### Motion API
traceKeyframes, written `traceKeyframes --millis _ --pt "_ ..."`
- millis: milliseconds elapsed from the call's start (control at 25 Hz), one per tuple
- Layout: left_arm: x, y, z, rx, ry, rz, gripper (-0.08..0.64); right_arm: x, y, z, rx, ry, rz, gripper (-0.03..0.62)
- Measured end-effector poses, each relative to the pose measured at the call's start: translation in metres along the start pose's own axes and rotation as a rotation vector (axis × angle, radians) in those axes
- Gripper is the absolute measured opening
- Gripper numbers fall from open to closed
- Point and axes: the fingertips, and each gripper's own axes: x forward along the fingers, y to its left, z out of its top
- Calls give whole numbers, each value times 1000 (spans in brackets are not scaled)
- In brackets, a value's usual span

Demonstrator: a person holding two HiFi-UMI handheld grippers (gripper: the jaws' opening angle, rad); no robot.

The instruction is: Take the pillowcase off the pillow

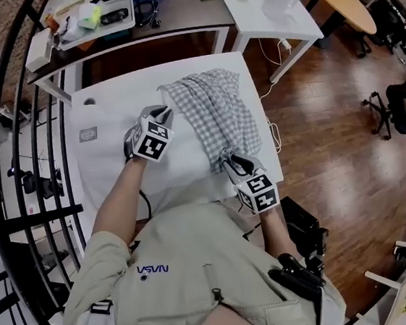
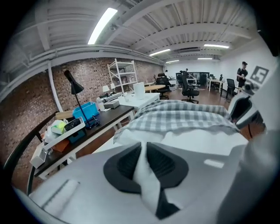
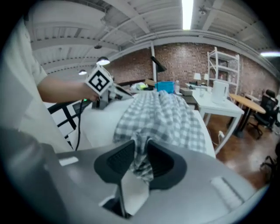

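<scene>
Surface: a white desk (image 1: pixel 199 65) is carrying a white pillow (image 1: pixel 181 160) directly ahead of both grippers. A grey-checked pillowcase (image 1: pixel 219 112) is lying bunched over the part of the pillow that runs forward from the right gripper (image 1: pixel 228 157); the part around the left gripper (image 1: pixel 162 113) is lying bare.

Room: beyond both grippers a dark desk (image 1: pixel 172 16) is standing with a blue bin (image 2: pixel 86 111), a black lamp (image 2: pixel 74 87) and a tray of small clutter on it. A second white desk (image 1: pixel 281 18) is standing off to the right of that one. A wooden floor (image 1: pixel 332 143) is spreading out to the right of the right gripper, and a black railing (image 1: pixel 11 143) is curving round to the left of the left gripper. A brick wall (image 2: pixel 35 100) is closing the far side, and office chairs are standing further back.

Left gripper: jaws nearly together, pinching a fold of the pillow's white cloth, which is rising as a narrow ridge between the pads.

Right gripper: jaws a little apart, clamping a gathered wad of the checked pillowcase at its near end; the cloth is filling the gap and hanging out beneath the pads
</scene>
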Motion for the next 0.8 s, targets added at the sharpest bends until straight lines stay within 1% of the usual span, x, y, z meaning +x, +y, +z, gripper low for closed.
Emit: traceKeyframes --millis 80,160,240,320,400,480,520,560,680,720,760,800 --pt "-6 -9 -3 15 -15 13 33 -4 10 39 -35 -93 71 115" --pt "-14 -19 -6 22 -38 21 28 -7 12 80 -59 -188 99 118" --pt "-24 -28 -8 25 -69 32 25 -3 4 118 -106 -247 66 118" --pt "-35 -37 -10 22 -101 44 23 11 -9 148 -158 -265 13 121" --pt "-46 -47 -13 21 -134 54 21 32 -23 172 -190 -265 -38 149" --pt "-58 -59 -16 24 -172 63 21 55 -34 190 -213 -240 -89 170" --pt "-64 -64 -16 25 -192 66 20 69 -39 195 -236 -202 -117 185" --pt "-69 -69 -17 24 -213 70 20 85 -44 194 -268 -142 -143 212" --pt "-88 -74 -16 4 -277 82 20 128 -50 170 -392 92 -179 212" --pt "-96 -72 -13 -8 -300 88 20 134 -51 165 -428 134 -188 133" --pt "-106 -68 -8 -17 -325 94 20 136 -53 165 -446 144 -202 31" --pt "-117 -62 -1 -24 -351 102 20 134 -56 169 -444 133 -219 26"
